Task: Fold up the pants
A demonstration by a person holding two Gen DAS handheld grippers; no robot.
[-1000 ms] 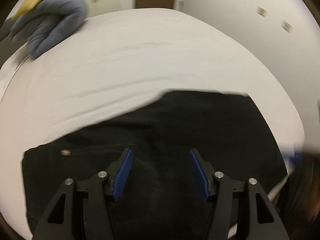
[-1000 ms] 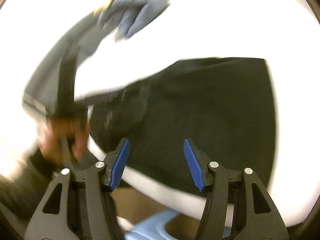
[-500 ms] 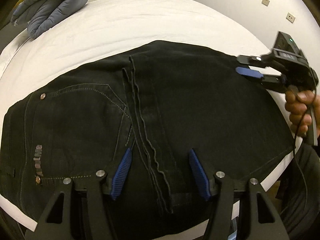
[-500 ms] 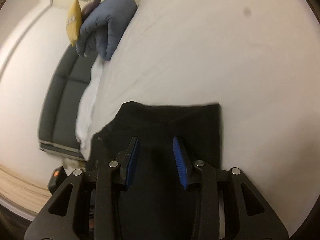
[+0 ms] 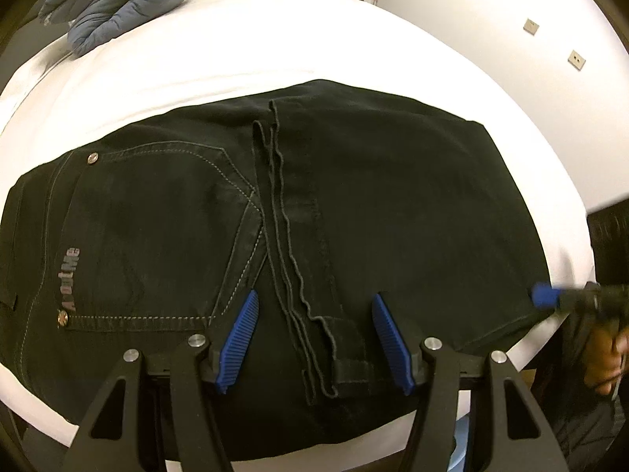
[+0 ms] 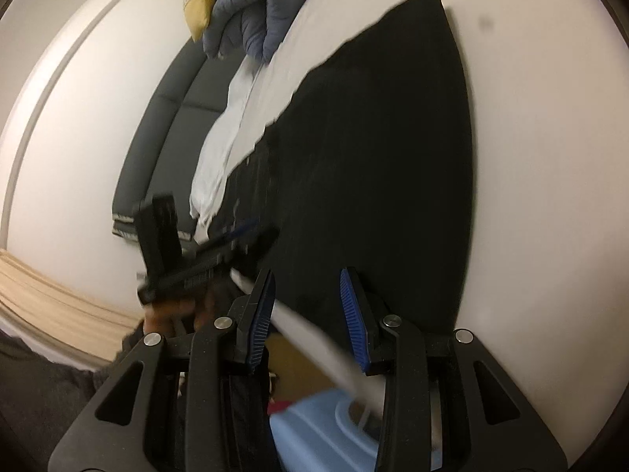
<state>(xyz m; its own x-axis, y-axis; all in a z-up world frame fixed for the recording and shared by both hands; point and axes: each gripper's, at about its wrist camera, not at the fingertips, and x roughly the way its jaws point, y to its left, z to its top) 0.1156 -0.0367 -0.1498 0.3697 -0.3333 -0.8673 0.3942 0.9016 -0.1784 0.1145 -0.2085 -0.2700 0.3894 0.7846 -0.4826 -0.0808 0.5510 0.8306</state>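
We see the left gripper (image 5: 314,338) as a matte black frame with two triangular cut-outs at its outer sides and four round silver screw heads across the top. Its fingers (image 5: 239,340) carry ribbed, bright blue pads. The right gripper (image 6: 308,312) has the same build: black arms, triangular openings at about four and eight o'clock, silver screws, blue ribbed pads. In the left wrist view, at three o'clock, the right gripper's blue tip and black body show blurred, above the right hand (image 5: 605,358) with a dark sleeve below it. In the right wrist view, at eight o'clock, the left hand (image 6: 173,310) emerges from a dark grey sleeve (image 6: 47,393).
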